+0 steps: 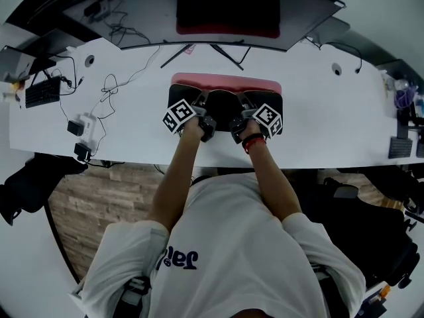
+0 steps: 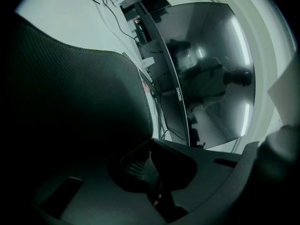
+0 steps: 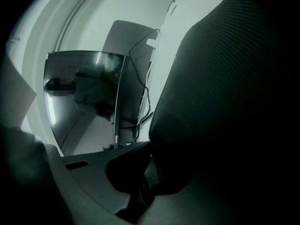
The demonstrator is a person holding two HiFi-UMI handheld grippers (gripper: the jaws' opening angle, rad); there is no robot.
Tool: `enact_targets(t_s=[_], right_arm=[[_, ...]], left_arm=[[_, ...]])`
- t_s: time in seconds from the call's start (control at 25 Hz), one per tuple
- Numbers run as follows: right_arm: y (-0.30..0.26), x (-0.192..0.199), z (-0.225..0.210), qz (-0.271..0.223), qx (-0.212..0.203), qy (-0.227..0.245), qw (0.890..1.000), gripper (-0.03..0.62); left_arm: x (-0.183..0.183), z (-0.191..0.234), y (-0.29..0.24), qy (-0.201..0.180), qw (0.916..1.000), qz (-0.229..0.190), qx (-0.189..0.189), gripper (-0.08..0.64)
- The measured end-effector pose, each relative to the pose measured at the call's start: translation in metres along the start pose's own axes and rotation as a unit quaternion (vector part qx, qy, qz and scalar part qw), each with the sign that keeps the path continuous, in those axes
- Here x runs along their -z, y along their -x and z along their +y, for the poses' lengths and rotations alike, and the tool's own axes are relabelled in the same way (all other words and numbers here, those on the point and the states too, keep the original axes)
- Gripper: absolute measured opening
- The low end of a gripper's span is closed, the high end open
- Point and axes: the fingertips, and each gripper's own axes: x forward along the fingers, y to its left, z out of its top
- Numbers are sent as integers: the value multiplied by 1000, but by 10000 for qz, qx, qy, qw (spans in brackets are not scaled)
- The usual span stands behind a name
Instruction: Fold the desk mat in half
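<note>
Left gripper (image 1: 202,108): jaws nearly together, pinched on the edge of the mat (image 1: 228,83); in its own view the black sheet (image 2: 70,116) rises from the jaws (image 2: 150,172) and fills one side.
Right gripper (image 1: 245,108): jaws nearly together, also clamped on the mat edge; the sheet (image 3: 225,93) rises from the jaws (image 3: 147,168) on the opposite side.
Mat location: on the desk (image 1: 132,124), directly under and ahead of both jaw pairs, between them and the monitor (image 1: 228,8).
Reason for grip: two pinches spaced along one long edge appear intended to keep that edge straight and level, so the fold line runs true.
Gripper attitude: both point ahead and slightly down, which probably keeps the held edge low over the sheet.
Long axis: runs from one jaw pair to the other, parallel to the desk front.
Facing: black side up at the jaws; a pink strip shows just beyond them, on the monitor side.
Stage (judged): fold partly made; edges not yet matched.
</note>
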Motion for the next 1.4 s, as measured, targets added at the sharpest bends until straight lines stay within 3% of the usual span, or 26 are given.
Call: enact_targets(t_s=[1.04, 1.4], right_arm=[[-28, -31, 9, -151, -222, -270, 9993, 40], [-17, -27, 34, -146, -448, 232, 9986, 37]], left_arm=[[-17, -16, -39, 259, 9994, -158, 194, 55], [-17, -37, -25, 91, 9985, -188, 506, 47]])
